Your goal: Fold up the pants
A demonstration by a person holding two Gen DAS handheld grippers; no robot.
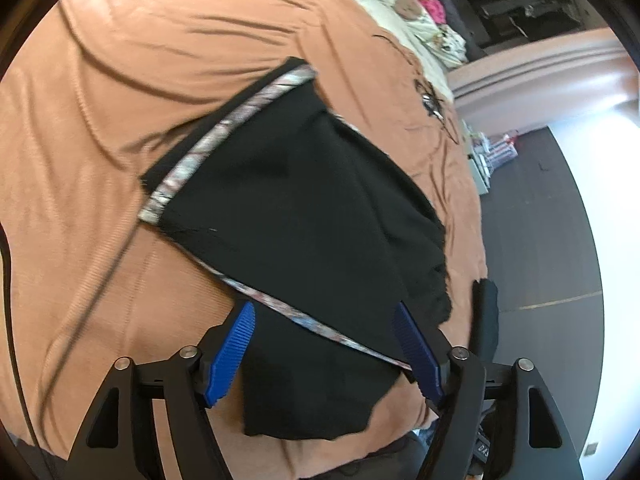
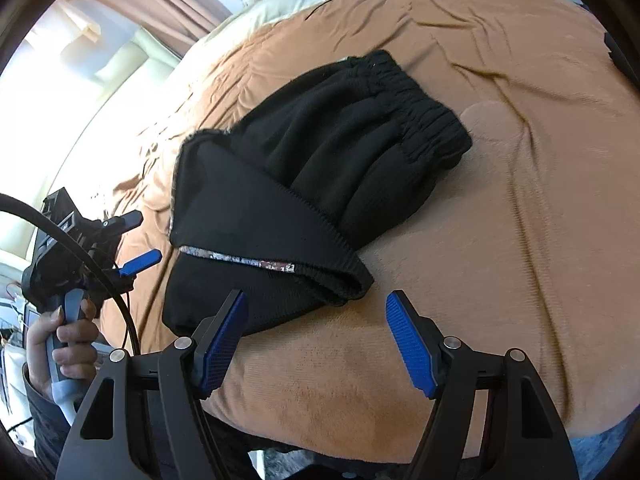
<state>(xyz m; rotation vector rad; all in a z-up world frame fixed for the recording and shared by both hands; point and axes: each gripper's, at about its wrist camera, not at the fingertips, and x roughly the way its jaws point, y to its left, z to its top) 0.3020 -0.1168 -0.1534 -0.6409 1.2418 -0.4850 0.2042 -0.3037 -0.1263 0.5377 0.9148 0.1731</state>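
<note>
Above folded black pants (image 2: 304,184), left tool (image 1: 324,312) and right tool (image 2: 316,304) both spread wide, released

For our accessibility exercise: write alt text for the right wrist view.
Folded black pants lie on an orange-brown blanket, elastic waistband farthest from the camera. The right hand-held gripper hovers open near the fold; the left hand-held gripper shows at the left edge.
</note>
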